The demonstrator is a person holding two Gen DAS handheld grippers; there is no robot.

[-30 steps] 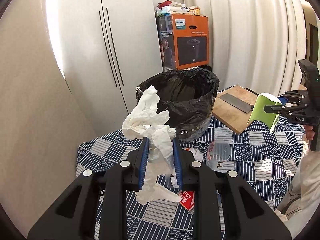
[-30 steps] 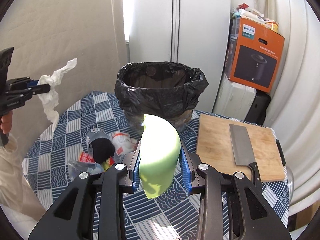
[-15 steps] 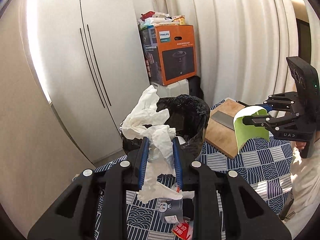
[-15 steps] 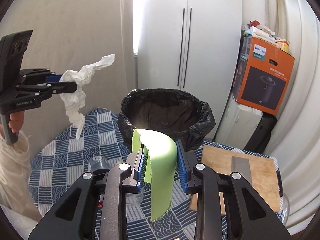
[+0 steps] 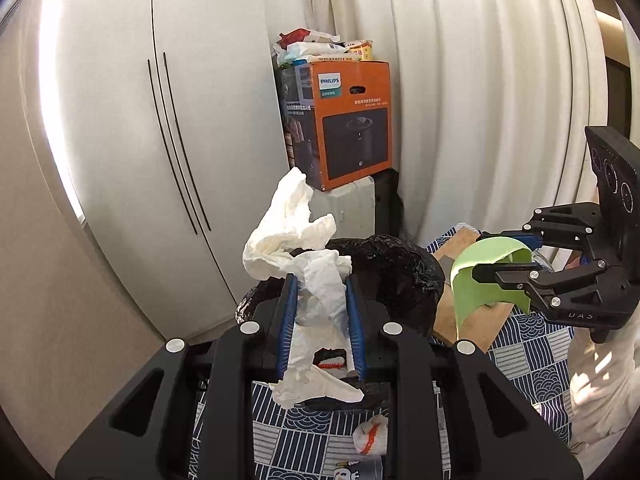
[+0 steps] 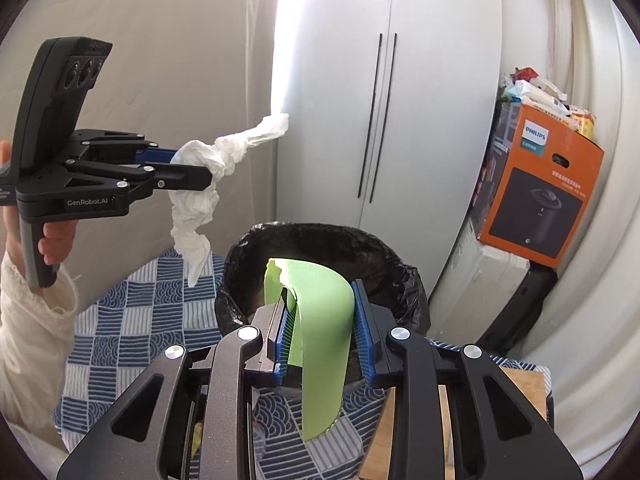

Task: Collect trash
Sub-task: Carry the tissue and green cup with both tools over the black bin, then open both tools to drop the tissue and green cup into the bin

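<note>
Cutting board (image 6: 524,384) mostly behind right gripper; small printed wrapper (image 5: 356,470) edge-cropped.

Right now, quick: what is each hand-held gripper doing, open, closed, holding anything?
Left hand-held gripper: closed on the crumpled white tissue.
Right hand-held gripper: closed on the curled green sheet.

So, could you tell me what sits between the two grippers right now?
In the right wrist view, the bin with its black liner stands between the left gripper, holding tissue, and the right gripper, holding green foam.
</note>
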